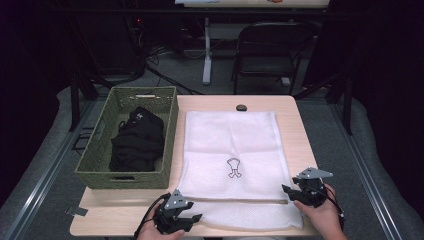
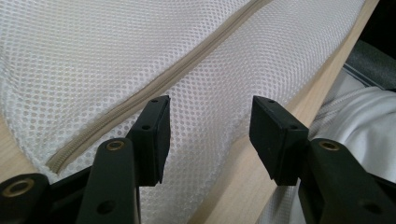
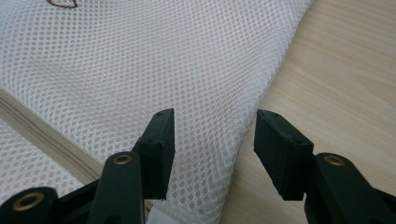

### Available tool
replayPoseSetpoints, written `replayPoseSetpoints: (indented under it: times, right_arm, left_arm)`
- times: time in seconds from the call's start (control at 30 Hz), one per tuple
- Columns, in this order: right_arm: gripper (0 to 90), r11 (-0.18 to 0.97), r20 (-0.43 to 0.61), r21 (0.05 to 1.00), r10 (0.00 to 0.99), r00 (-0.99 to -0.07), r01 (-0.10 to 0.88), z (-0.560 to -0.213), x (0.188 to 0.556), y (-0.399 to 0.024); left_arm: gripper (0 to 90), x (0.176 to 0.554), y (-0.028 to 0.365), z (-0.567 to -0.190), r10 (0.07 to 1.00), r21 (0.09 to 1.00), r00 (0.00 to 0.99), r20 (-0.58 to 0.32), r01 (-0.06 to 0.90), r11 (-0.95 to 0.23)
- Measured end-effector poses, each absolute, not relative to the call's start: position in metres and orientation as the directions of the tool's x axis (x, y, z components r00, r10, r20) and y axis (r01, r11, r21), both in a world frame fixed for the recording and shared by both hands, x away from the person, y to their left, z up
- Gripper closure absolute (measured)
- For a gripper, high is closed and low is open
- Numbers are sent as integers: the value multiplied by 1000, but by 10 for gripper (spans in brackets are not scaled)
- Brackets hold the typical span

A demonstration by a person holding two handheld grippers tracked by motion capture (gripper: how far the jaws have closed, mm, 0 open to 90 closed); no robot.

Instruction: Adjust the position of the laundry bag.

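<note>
bag: white mesh laundry bag [image 1: 230, 160] with a beige zipper [image 2: 154, 86] and a small printed outline mark [image 1: 233, 167] is lying flat on the light wooden worktop [image 1: 295, 130], just right of the basket, near edge close to the person's side.
left gripper: left gripper [image 1: 187, 218] is sitting at the bag's near-left corner. Fingers [image 2: 154, 140] are standing spread, mesh under the gap, pads not pressing on it. Not gripping anything.
right gripper: right gripper [image 1: 290, 194] is sitting at the bag's near-right edge. Fingers [image 3: 159, 149] are standing spread as well, bag edge lying between them, no pinch.
basket: green woven rectangular basket [image 1: 97, 160] is sitting on the worktop's left side, holding a pile of black clothing [image 1: 137, 142]. Touching or just beside the bag's left edge, can't tell which.
other: small dark object [image 1: 242, 107] is lying beyond the bag's far edge. Too small to identify.
zipper state: looking closed along the stretch in the left gripper view; slider not seen there.
risk 1: mesh is thin and limp, so a pinch is likely grabbing both layers and the mouth isn't opening.
risk 2: near edge is lying close to the worktop's front, so a pull toward the person may be dragging the bag off.
risk 3: fingers closing on the zipper tape may be snagging the mesh.
risk 4: a sideways tug on the left could be nudging the basket.
</note>
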State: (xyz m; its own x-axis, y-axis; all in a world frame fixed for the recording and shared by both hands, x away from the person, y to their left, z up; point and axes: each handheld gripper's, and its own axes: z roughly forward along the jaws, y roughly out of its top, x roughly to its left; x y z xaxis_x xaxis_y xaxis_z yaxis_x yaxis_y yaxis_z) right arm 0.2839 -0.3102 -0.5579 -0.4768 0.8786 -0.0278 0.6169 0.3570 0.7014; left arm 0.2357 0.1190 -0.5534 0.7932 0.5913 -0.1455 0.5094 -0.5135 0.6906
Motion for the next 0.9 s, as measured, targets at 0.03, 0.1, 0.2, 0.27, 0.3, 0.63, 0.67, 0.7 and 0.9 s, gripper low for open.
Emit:
replayPoseSetpoints:
  times: [0.03,0.1,0.2,0.27,0.3,0.63,0.67,0.7,0.9]
  right_arm:
    - [476,360,-32,701,878,-477,615,-557,283,-310]
    - [473,365,-41,705,877,-479,608,-556,283,-309]
    - [473,376,-49,705,871,-488,601,-553,281,-308]
    - [473,379,-56,709,871,-488,595,-551,280,-307]
    - [473,379,-57,710,871,-487,594,-550,279,-306]
    - [491,380,-39,715,860,-510,587,-531,268,-297]
    - [495,378,-32,717,857,-515,586,-530,267,-295]
    - [502,386,-37,719,852,-523,578,-530,265,-294]
    - [533,404,-52,727,839,-542,555,-528,255,-287]
  left_arm:
    - [487,236,119,-553,597,692,788,-147,513,-507]
    - [484,236,121,-552,598,693,789,-141,510,-509]
    - [483,237,123,-550,603,699,785,-137,509,-503]
    - [481,237,124,-549,610,704,781,-132,508,-497]
    - [480,237,125,-548,612,704,778,-140,513,-492]
    - [488,242,132,-535,639,727,760,-115,503,-467]
    - [490,243,132,-534,645,735,754,-121,505,-453]
    - [494,244,134,-532,644,733,756,-119,505,-456]
    - [502,250,136,-525,656,748,743,-133,510,-425]
